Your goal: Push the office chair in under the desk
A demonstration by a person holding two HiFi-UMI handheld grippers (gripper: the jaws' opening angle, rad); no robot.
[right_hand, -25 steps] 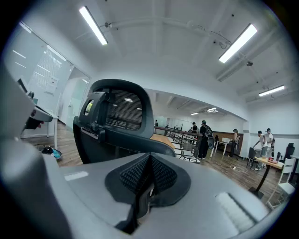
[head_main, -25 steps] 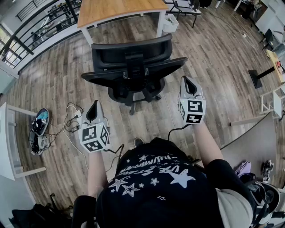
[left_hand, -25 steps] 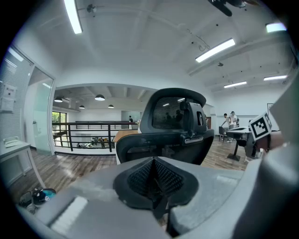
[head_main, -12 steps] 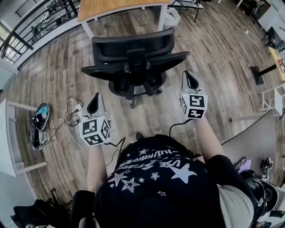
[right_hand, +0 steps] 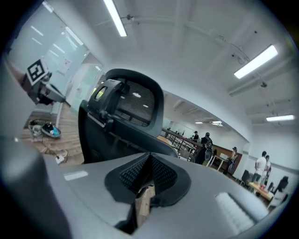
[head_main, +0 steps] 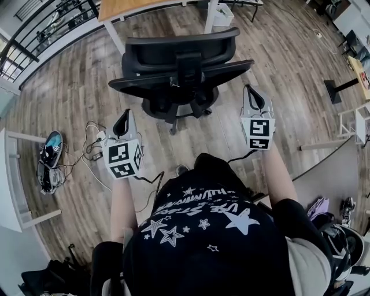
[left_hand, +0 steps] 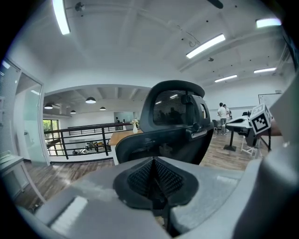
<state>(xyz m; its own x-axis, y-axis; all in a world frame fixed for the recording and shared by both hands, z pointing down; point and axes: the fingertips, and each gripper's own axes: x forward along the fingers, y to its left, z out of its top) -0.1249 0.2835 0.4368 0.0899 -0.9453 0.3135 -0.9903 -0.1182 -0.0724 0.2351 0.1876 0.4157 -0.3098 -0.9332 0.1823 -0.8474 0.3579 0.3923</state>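
The left claw (head_main: 122,117) and right claw (head_main: 252,94), both pinched shut and empty, are closing in. The black mesh-backed office chair (head_main: 179,58) is now sitting just ahead between them, untouched, with the wooden-topped surface (head_main: 115,8) beyond, so the pushing is probably about to begin.

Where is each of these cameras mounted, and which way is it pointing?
Head view: on the person's head, looking steeply down at chair, left gripper, right gripper, forearms, shirt.
Left gripper view: on the left gripper, facing the chair's back past its own shut fingers.
Right gripper view: on the right gripper, likewise facing the chair past shut fingers.
Shared: all show the chair.
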